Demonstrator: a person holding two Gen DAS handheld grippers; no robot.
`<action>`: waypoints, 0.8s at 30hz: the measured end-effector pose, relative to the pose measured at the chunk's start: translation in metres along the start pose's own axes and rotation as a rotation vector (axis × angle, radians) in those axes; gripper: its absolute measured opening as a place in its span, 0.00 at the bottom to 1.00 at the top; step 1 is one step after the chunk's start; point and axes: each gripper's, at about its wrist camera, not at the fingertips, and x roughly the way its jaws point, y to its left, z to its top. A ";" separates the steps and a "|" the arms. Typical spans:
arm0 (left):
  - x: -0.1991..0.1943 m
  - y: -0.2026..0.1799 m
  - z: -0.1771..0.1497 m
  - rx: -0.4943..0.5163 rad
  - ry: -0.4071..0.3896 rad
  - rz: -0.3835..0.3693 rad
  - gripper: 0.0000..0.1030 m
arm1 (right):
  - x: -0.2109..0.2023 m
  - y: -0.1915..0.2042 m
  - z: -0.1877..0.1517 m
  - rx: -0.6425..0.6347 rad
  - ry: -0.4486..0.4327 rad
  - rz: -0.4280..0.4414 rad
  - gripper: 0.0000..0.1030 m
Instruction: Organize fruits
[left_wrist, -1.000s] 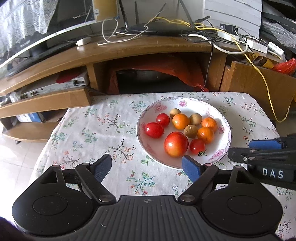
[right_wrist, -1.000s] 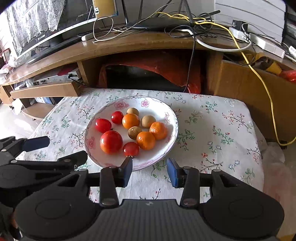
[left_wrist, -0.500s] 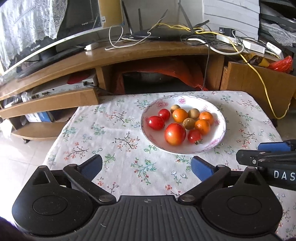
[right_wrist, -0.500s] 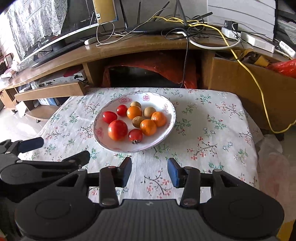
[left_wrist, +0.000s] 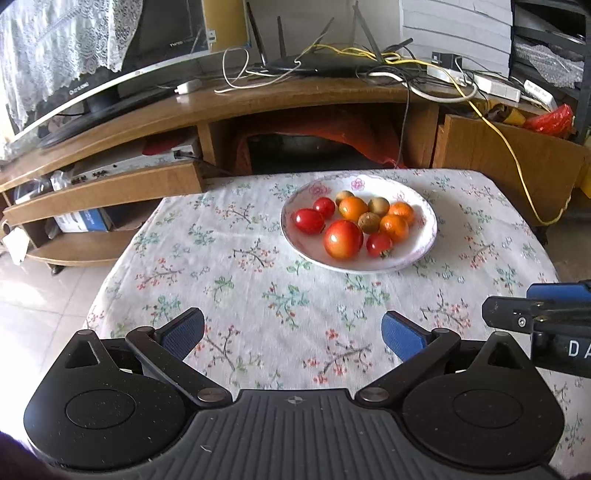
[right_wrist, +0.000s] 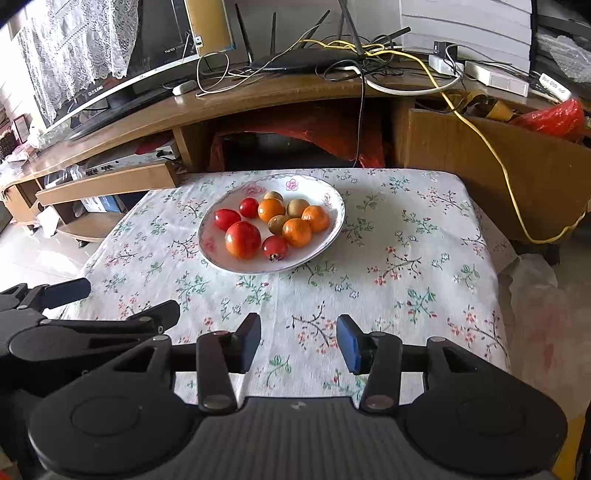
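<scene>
The left tool (left_wrist: 291, 332) has its blue-padded jaws spread wide, with nothing between them but the floral-printed white cloth of the worktop (left_wrist: 236, 280). The right tool (right_wrist: 298, 341) has its jaws opening, set narrower than the left one's, and they too hold nothing.

Ahead of both tools, well apart from their tips, stands a shallow white ceramic plate with pink flowers on its rim (left_wrist: 424, 236) — from the left tool it lies ahead and slightly to the right, from the right tool ahead and to the left. In the plate lie a large red-orange tomato (left_wrist: 343, 238) nearest the tools, three small red tomatoes (left_wrist: 309, 220), three small orange mandarins (left_wrist: 353, 208), and three small brownish-green round fruits (left_wrist: 369, 222), possibly kiwis, though the view is too coarse to be sure. The fruits sit close together, several touching.

The right tool's black frame shows at the right edge of the left wrist view, beside the left tool. Beyond the worktop runs a curved brown wooden TV stand (left_wrist: 280, 99) — carrying a black router (left_wrist: 314, 66) and tangled cables.
</scene>
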 end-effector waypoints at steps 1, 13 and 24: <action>-0.001 -0.001 -0.002 0.004 0.002 -0.001 1.00 | -0.002 0.001 -0.002 -0.002 0.000 -0.001 0.44; -0.018 0.003 -0.018 -0.018 0.023 -0.022 1.00 | -0.018 0.003 -0.024 -0.002 0.009 -0.013 0.45; -0.027 -0.005 -0.028 0.006 0.030 -0.031 1.00 | -0.027 0.008 -0.037 -0.016 0.015 -0.014 0.45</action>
